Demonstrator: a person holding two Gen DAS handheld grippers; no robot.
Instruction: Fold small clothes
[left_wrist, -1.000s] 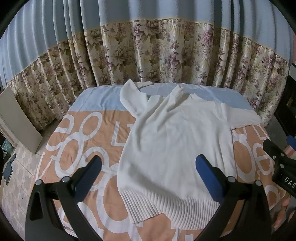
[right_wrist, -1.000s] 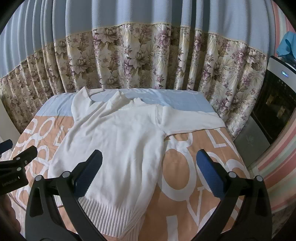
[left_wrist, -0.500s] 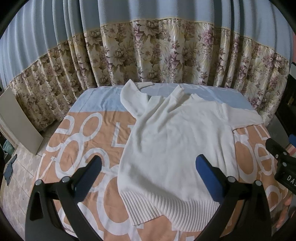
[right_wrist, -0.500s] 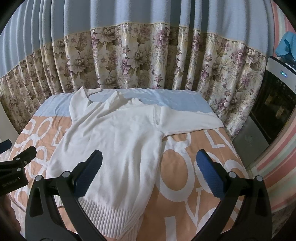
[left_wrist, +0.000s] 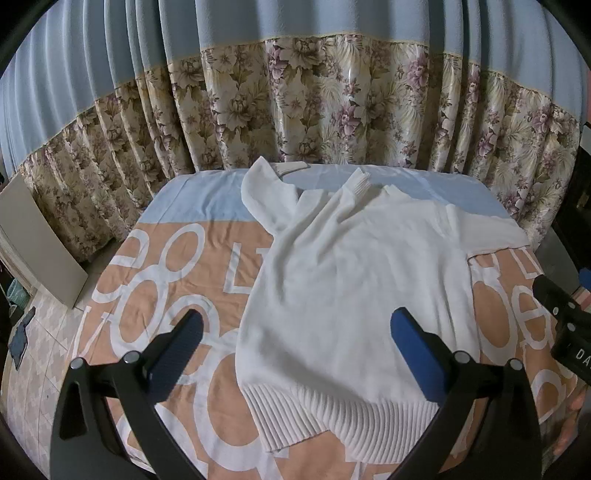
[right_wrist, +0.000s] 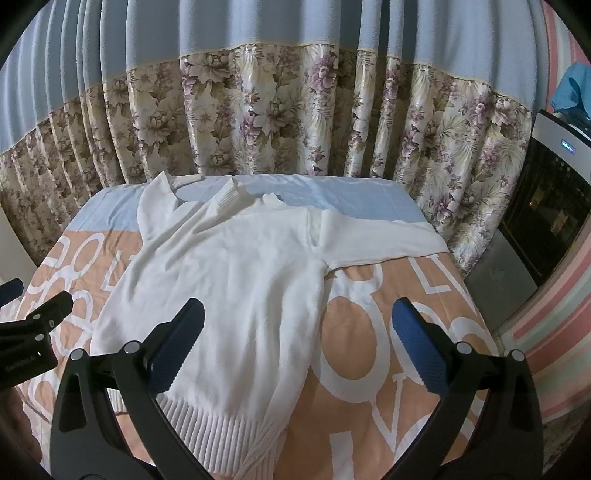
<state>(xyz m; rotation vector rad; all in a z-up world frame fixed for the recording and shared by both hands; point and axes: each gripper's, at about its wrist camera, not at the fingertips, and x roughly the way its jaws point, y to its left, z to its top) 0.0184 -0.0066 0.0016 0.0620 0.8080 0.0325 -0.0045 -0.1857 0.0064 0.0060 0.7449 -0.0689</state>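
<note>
A white knit sweater (left_wrist: 351, 288) lies spread flat on the bed, ribbed hem toward me, collar at the far end. Its left sleeve (left_wrist: 266, 192) is bent back near the far edge; its right sleeve (right_wrist: 380, 240) stretches out to the right. My left gripper (left_wrist: 295, 354) is open and empty, held above the hem. My right gripper (right_wrist: 299, 343) is open and empty, above the sweater's right side (right_wrist: 236, 295) and the bedspread. Each gripper shows at the edge of the other's view.
The bed has an orange bedspread with white letters (left_wrist: 177, 280) and a light blue band at the far end (right_wrist: 332, 192). Floral curtains (left_wrist: 332, 110) hang behind it. A board (left_wrist: 33, 236) leans at the left; a dark appliance (right_wrist: 546, 221) stands right.
Both grippers have drifted slightly forward over the sweater. Nothing was gripped and the sweater has not moved.
</note>
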